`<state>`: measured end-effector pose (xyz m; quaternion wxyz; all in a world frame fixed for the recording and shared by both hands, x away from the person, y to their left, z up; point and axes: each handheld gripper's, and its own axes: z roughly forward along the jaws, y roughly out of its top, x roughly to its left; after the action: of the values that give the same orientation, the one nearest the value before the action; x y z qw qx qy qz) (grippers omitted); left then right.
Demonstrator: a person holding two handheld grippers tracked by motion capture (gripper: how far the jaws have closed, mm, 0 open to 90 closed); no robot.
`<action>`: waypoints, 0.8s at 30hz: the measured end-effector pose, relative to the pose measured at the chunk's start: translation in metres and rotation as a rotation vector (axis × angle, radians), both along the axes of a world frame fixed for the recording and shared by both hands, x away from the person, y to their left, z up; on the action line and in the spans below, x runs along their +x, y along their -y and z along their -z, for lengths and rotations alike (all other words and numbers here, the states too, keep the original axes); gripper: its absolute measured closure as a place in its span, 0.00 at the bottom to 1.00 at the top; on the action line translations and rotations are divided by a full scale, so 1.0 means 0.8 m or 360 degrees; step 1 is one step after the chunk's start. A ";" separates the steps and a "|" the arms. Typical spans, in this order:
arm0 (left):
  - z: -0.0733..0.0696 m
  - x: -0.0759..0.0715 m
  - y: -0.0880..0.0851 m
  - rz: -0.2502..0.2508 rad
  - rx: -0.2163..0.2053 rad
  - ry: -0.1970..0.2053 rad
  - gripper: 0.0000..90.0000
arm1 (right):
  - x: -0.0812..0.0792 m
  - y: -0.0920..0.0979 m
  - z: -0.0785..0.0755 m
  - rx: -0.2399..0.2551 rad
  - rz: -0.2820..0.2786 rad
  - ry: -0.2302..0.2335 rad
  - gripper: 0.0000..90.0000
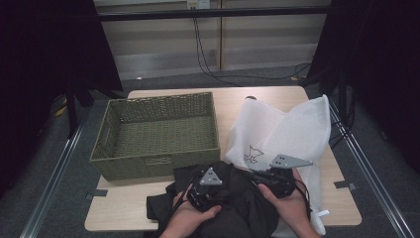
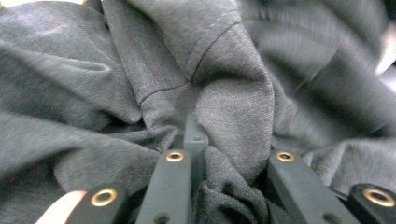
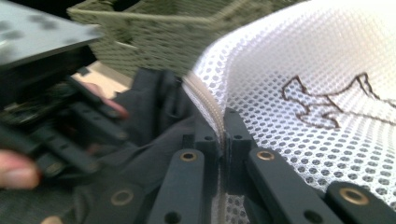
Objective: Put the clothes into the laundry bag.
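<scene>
A dark grey garment (image 1: 242, 203) lies bunched at the table's front edge, partly tucked under the mouth of a white mesh bag (image 1: 282, 134) that bears a small dark animal outline. My left gripper (image 1: 223, 191) is shut on a fold of the garment (image 2: 116, 70); in the left gripper view the cloth bulges between the jaws of this gripper (image 2: 229, 149). My right gripper (image 1: 253, 174) pinches the bag's zipped rim. In the right gripper view its jaws (image 3: 223, 133) meet on that rim, with mesh (image 3: 303, 70) to the right and dark cloth (image 3: 154, 121) to the left.
An olive woven basket (image 1: 156, 163) stands open on the left half of the wooden table (image 1: 119, 213), close behind the garment; its wall (image 3: 163, 32) also fills the top of the right gripper view. Cables trail on the floor beyond the table.
</scene>
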<state>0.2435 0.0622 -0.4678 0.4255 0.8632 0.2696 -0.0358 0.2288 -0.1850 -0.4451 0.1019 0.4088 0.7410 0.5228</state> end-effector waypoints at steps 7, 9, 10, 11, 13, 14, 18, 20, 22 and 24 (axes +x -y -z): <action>-0.021 0.003 -0.015 -0.0064 -0.0729 -0.0032 0.87 | -0.020 -0.002 -0.038 0.0200 -0.0026 0.0139 0.97; -0.013 0.006 -0.008 -0.0130 -0.0580 0.0009 0.83 | -0.021 0.001 -0.044 0.0135 0.0039 0.0162 0.97; -0.004 0.006 0.001 -0.0144 -0.0377 0.0031 0.79 | -0.018 0.002 -0.037 0.0107 0.0058 0.0126 0.97; 0.017 0.007 0.014 -0.0127 -0.0143 -0.0051 0.73 | -0.013 0.003 -0.025 0.0103 0.0070 0.0075 0.97; 0.010 0.006 0.008 -0.0128 -0.0178 -0.0064 0.64 | -0.006 0.006 -0.003 0.0038 0.0094 -0.0004 0.97; 0.010 0.006 0.008 -0.0128 -0.0178 -0.0064 0.54 | -0.006 0.006 -0.003 0.0038 0.0094 -0.0004 0.97; -0.038 -0.009 -0.025 0.0006 -0.0194 0.0208 0.28 | -0.001 0.018 0.003 0.0011 0.0138 0.0001 0.97; -0.041 -0.009 -0.034 -0.0004 -0.0185 0.0216 0.18 | -0.001 0.020 0.003 0.0011 0.0142 0.0002 0.97; -0.037 -0.004 -0.053 -0.0045 -0.0140 0.0189 0.15 | -0.001 0.021 0.005 0.0005 0.0142 -0.0002 0.97; -0.021 0.006 -0.063 -0.0070 -0.0069 0.0065 0.09 | 0.000 0.020 0.007 0.0001 0.0133 -0.0014 0.97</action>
<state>0.2481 0.1127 -0.4511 0.4501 0.8481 0.2790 -0.0147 0.2285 -0.2011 -0.4510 0.1202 0.4419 0.7235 0.5165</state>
